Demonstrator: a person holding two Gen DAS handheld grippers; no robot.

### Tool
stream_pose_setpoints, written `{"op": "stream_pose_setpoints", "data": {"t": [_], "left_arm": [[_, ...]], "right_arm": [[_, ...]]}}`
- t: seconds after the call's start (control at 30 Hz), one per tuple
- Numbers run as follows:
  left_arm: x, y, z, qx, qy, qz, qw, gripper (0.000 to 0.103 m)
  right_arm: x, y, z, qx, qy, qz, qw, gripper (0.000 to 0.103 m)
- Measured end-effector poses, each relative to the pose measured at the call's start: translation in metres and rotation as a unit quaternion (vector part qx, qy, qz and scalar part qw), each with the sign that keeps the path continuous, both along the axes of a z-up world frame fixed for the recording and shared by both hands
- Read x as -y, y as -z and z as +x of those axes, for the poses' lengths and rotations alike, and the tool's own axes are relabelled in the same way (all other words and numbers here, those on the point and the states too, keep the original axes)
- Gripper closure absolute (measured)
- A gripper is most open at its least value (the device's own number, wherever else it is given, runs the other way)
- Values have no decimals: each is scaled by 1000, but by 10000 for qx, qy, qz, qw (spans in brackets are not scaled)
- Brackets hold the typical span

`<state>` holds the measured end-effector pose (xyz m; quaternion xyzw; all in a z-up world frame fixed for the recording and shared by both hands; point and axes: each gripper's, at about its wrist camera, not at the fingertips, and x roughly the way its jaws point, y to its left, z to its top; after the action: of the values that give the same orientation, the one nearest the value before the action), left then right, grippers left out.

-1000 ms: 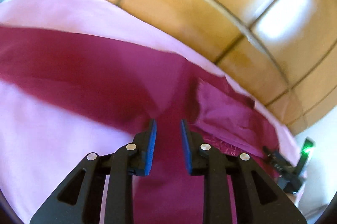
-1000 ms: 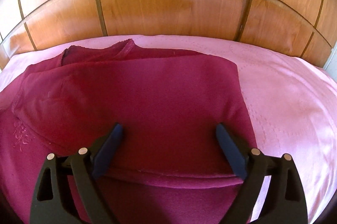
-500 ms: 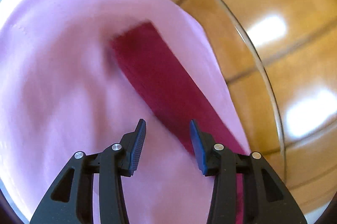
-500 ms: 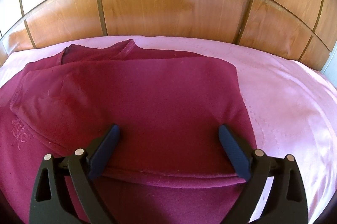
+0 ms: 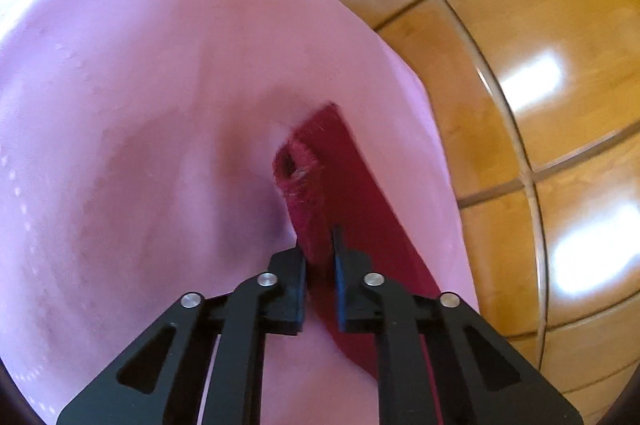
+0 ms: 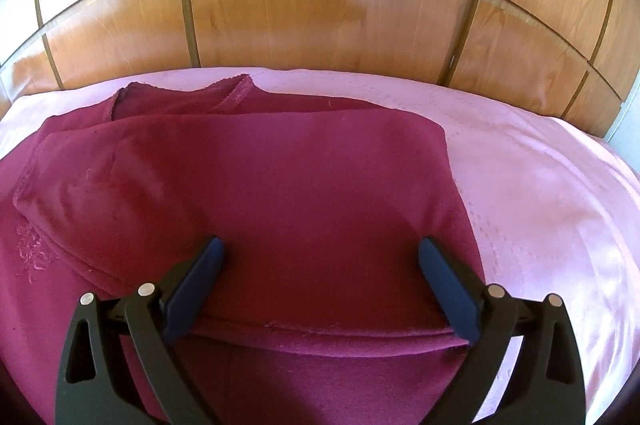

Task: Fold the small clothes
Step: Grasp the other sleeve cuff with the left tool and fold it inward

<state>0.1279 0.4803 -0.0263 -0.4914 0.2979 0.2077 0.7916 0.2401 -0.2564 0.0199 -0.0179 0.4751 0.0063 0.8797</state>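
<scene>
A maroon long-sleeved top (image 6: 272,185) lies on a pink bedsheet (image 6: 540,193), its right side folded over the body. My right gripper (image 6: 320,265) is open wide, hovering just above the folded part near its lower hem. In the left wrist view, one maroon sleeve (image 5: 344,201) stretches out over the pink sheet (image 5: 140,105), its cuff opening facing the camera. My left gripper (image 5: 320,257) is shut on the sleeve a short way behind the cuff.
A glossy wooden headboard (image 6: 320,17) runs along the far edge of the bed and also shows at the right of the left wrist view (image 5: 540,45). Pink sheet lies to the right of the top.
My left gripper swung from over the top's body out to the sleeve and closed on it near the cuff. My right gripper stayed open and nearly still.
</scene>
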Motion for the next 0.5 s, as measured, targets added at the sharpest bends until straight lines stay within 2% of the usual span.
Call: {"op": "stream_pose_setpoints", "data": {"t": [0.17, 0.27, 0.5], "left_arm": [[49, -27, 14, 278, 726, 365, 9963, 94], [94, -46, 27, 454, 1281, 596, 9889, 94], [214, -60, 61, 773, 2591, 636, 9607, 94]], "right_arm": [[0, 0, 0, 0, -2, -1, 10000, 5], [0, 0, 0, 1, -3, -1, 10000, 5], [0, 0, 0, 1, -2, 9, 10000, 5]]}}
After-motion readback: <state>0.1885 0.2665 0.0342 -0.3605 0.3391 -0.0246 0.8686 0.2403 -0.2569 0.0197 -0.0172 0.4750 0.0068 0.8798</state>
